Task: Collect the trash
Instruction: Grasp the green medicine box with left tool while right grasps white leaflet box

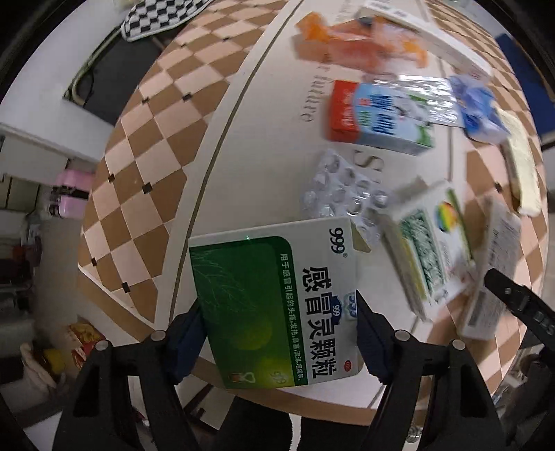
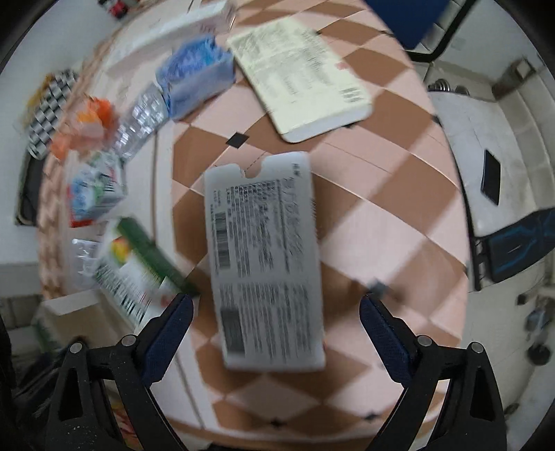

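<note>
My left gripper [image 1: 277, 305] is shut on a green and white 999 medicine box [image 1: 274, 305], held above the round checkered table [image 1: 145, 166]. My right gripper [image 2: 275, 308] is open, its fingers wide on either side of a white printed medicine box [image 2: 263, 260] lying flat on the table [image 2: 381, 208]. The right gripper's finger [image 1: 513, 298] shows at the right edge of the left wrist view. More trash lies on the table: a blister pack [image 1: 343, 190], a red and blue carton [image 1: 378, 118], an orange wrapper [image 1: 353, 45], a green and white box [image 1: 426, 249].
A pale yellow box [image 2: 301, 76] and a blue crumpled pack [image 2: 194, 76] lie farther back. A long white box [image 2: 173, 31] lies at the far edge. A checkered cloth [image 1: 163, 17] is beyond the table. Off the table are a white counter with a dark phone [image 2: 491, 177] and floor clutter [image 1: 69, 343].
</note>
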`<state>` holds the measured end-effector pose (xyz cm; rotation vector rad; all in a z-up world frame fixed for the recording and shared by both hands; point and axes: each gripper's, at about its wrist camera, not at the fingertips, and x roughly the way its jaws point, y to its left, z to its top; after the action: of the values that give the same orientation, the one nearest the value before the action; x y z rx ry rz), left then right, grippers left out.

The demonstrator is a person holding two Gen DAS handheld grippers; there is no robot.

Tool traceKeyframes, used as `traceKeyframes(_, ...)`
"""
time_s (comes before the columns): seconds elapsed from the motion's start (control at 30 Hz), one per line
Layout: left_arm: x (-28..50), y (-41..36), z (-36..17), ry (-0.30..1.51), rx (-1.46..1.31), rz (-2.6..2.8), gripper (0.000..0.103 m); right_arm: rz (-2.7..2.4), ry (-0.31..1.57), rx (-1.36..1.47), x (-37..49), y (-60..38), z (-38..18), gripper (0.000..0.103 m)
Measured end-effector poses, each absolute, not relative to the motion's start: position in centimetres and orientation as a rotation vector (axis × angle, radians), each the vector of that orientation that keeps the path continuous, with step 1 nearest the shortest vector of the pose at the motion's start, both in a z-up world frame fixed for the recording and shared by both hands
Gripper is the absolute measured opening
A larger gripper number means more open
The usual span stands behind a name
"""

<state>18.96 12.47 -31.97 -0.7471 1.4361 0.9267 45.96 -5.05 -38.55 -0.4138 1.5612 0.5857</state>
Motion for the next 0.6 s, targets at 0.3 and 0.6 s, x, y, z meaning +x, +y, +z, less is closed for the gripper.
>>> traceKeyframes(0.3,17.9,12.9,-35.4,1.463,-0.773,0.931,0.069,0.533,1.479,-0.614,43.1,-0.6,-39.0,0.082)
traceKeyframes(0.6,15.4,9.5,-31.1,1.376,-0.656,0.920,0.069,0.567,1.468,-0.575,39.8,-1.9,-35.7,0.074)
